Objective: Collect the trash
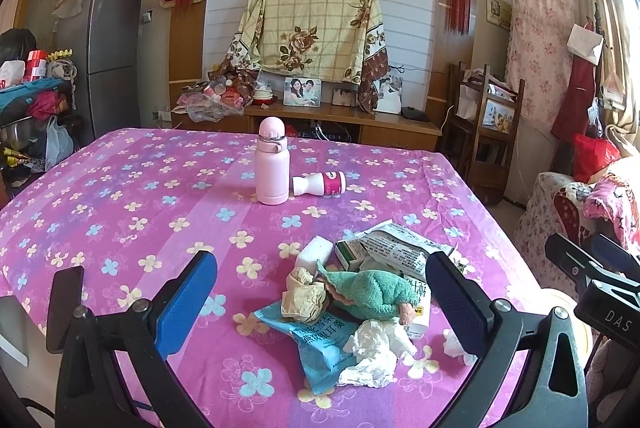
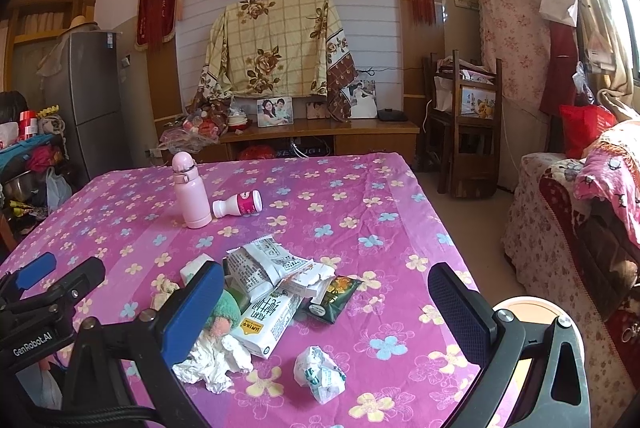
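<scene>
The left gripper (image 1: 320, 302) hovers over the table (image 1: 120, 196) with its jaws spread wide and nothing held. Between them lies the trash heap: a crumpled brown paper ball (image 1: 302, 298) and a green plush toy (image 1: 370, 294) in the middle, a blue snack wrapper (image 1: 316, 344) and a crumpled white tissue (image 1: 374, 356) nearer the camera. Just beyond the jaws sit a white foam block (image 1: 316, 252) and a torn printed wrapper (image 1: 400, 244). Farther out stands a pink thermos bottle (image 1: 272, 162), upright, with a small white-and-pink bottle (image 1: 320, 184) lying on its side just beside it.

The right gripper (image 2: 326, 310) also hangs above the table, jaws wide and empty. Between them lie a flattened milk carton (image 2: 266, 324), a dark green sachet (image 2: 330, 296) and, closer in, a crumpled white-and-green wrapper (image 2: 320, 372). The white tissue lies by the left-hand jaw, which hides part of the plush toy. The torn wrapper lies just past the carton. To the right of the jaws, off the table, is a covered sofa (image 2: 560, 220).
</scene>
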Demonstrator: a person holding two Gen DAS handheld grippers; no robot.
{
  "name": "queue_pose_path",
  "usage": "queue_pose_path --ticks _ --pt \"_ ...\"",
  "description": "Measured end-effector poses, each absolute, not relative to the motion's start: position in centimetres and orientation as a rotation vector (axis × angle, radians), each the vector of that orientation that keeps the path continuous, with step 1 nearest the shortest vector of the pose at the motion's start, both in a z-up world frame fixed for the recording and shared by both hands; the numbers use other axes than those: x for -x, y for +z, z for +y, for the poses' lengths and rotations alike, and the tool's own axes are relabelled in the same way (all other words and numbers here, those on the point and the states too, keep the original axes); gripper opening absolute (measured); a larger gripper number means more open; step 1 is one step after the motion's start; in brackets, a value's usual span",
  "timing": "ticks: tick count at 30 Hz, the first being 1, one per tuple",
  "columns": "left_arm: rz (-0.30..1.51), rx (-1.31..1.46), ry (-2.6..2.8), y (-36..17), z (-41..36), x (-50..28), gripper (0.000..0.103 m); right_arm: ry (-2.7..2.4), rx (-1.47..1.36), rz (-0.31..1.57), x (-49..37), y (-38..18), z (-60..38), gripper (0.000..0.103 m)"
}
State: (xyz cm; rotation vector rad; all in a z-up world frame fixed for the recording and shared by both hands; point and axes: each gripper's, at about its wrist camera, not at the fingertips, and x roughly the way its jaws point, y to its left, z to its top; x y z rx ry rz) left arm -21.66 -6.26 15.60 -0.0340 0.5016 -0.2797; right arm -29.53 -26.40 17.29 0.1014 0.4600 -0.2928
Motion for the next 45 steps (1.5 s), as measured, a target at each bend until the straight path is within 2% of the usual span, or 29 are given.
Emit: queue_pose_path --ticks 45 --pt "0.577 0.021 -0.256 13.2 -5.9 20.0 0.103 -0.219 -0.077 0.619 27.1 14.1 -26.0 0.103"
